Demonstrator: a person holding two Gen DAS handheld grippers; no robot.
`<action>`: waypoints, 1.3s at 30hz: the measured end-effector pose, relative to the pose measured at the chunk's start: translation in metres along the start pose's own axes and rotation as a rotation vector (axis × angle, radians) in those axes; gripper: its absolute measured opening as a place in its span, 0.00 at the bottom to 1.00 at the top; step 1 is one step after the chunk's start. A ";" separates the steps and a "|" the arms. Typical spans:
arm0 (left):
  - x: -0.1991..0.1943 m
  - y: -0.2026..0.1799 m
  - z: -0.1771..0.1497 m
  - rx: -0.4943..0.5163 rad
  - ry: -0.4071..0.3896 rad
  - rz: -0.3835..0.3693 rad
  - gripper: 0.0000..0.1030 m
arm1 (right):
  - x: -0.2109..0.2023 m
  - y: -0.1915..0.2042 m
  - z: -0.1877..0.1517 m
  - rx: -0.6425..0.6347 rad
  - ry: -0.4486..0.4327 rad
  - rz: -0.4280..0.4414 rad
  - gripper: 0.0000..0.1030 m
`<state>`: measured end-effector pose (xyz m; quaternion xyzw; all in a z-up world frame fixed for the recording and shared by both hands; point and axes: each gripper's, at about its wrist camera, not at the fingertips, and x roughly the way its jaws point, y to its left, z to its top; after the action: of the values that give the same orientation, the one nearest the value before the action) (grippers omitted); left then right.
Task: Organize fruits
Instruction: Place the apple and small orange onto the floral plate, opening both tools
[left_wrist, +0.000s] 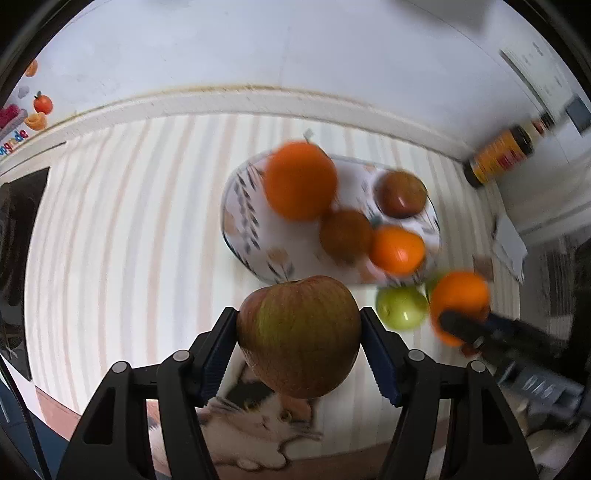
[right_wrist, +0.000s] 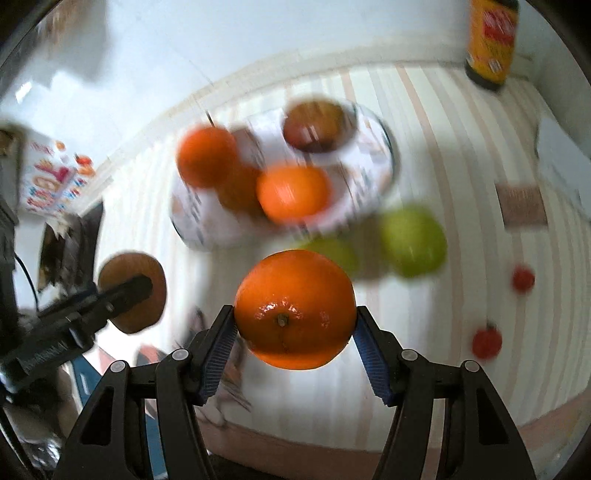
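below, a striped tablecloth (left_wrist: 122, 236) covers the table, and the patterned plate (left_wrist: 243, 221) resting on it serves as the landmark for everything else. on the plate lie three oranges (left_wrist: 301, 181) and one reddish apple (left_wrist: 402, 194), the apple toward the far right part of the plate, the oranges bunched across its middle; all are blurred. just off the plate's near right edge sit two green apples (right_wrist: 413, 242), side by side on the cloth. nearer than the plate's front rim, the left gripper (left_wrist: 299, 332) is clamped on a red-green apple (left_wrist: 299, 332), its blue pads pressed against the fruit's two sides, the apple lifted clear of the cloth. to the right of that, beyond the plate's near right corner, the right gripper (right_wrist: 295, 321) is closed around an orange (right_wrist: 295, 308), stem end facing the camera, also held above the cloth. far right of the plate, near the wall, stands a dark bottle with a yellow label (left_wrist: 502, 155). well to the right of the plate, past the green apples, two small red tomatoes (right_wrist: 487, 341) lie on the cloth, blurred.
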<state>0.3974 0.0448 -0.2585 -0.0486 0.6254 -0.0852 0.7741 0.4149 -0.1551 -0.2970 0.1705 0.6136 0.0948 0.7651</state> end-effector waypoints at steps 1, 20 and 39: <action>0.001 0.004 0.007 -0.011 -0.001 0.004 0.62 | -0.003 0.003 0.013 0.000 -0.010 0.002 0.64; 0.067 0.038 0.064 -0.142 0.137 0.028 0.67 | 0.082 0.036 0.147 0.037 0.149 -0.013 0.76; 0.026 0.031 0.050 -0.051 -0.007 0.190 0.93 | 0.026 0.015 0.105 -0.042 0.021 -0.237 0.95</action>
<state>0.4538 0.0691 -0.2784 -0.0093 0.6265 0.0048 0.7793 0.5237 -0.1467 -0.2953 0.0796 0.6354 0.0181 0.7679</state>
